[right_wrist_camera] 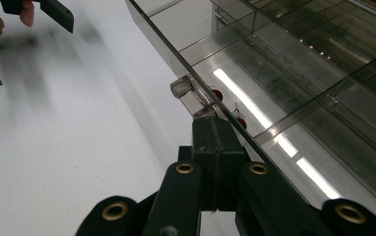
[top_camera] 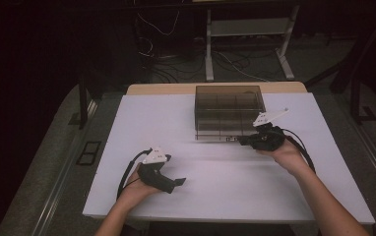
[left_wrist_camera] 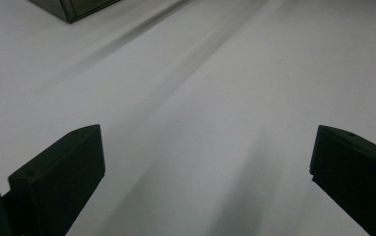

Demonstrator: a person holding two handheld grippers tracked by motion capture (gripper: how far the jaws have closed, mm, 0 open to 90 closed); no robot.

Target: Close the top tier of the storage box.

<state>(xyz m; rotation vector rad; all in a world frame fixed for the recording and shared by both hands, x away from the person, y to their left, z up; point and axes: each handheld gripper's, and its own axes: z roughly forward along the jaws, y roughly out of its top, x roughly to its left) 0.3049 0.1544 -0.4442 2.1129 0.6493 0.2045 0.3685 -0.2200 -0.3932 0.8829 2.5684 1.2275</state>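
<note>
From above, the left claw [top_camera: 180, 182] rests on the white table [top_camera: 225, 187], well apart from the smoky box [top_camera: 229, 112]; its own view shows its jaws spread over bare table. The right claw [top_camera: 243, 141] sits at the box's front edge, and its own view shows its jaws pressed together just below the clear latch [right_wrist_camera: 188, 91]

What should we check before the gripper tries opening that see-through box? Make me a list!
1. Right gripper shut at the box's front latch: ok.
2. Latch really pinched between the jaws: cannot tell.
3. Left gripper open, holding nothing: ok.
4. Left gripper away from the smoky box, resting on the white table: ok.
5. Box lid closed: ok.
6. Small red things inside staying put: cannot tell.
</note>
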